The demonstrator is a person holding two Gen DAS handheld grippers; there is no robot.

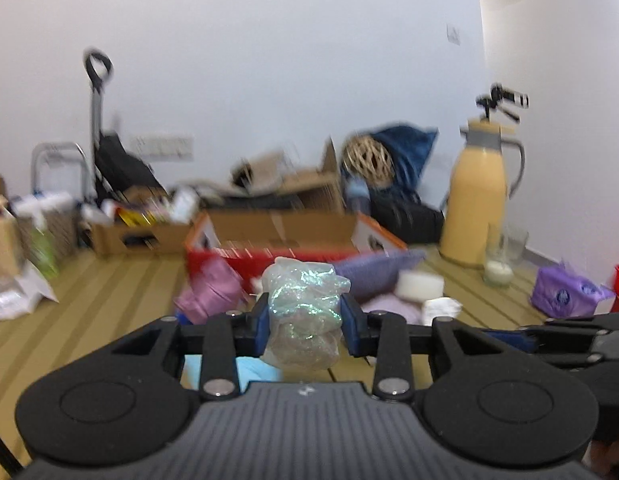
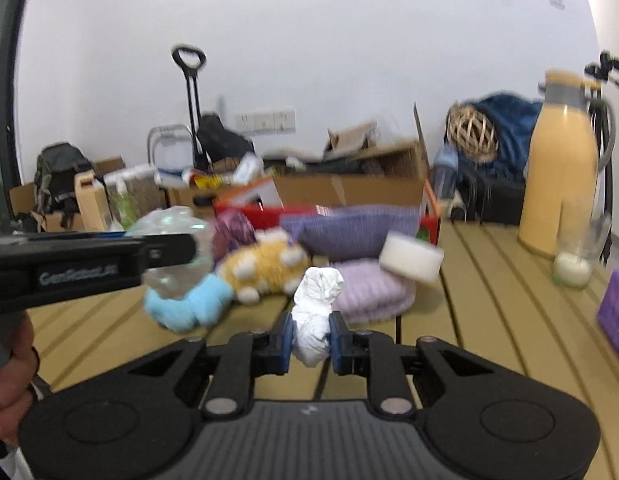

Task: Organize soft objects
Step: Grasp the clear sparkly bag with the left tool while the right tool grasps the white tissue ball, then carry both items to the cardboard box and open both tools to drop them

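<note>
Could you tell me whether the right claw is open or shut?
Shut: the right claw pinches a crumpled white cloth between its blue pads.

The left gripper (image 2: 165, 252) carries white lettering on its side (blurred), perhaps "GenRobot.AI". Nothing else can be read.

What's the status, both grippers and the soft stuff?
Left gripper shut on iridescent plastic bundle. Right gripper shut on white cloth wad. Both lifted. Soft pile and red box ahead, nothing blocking.
</note>
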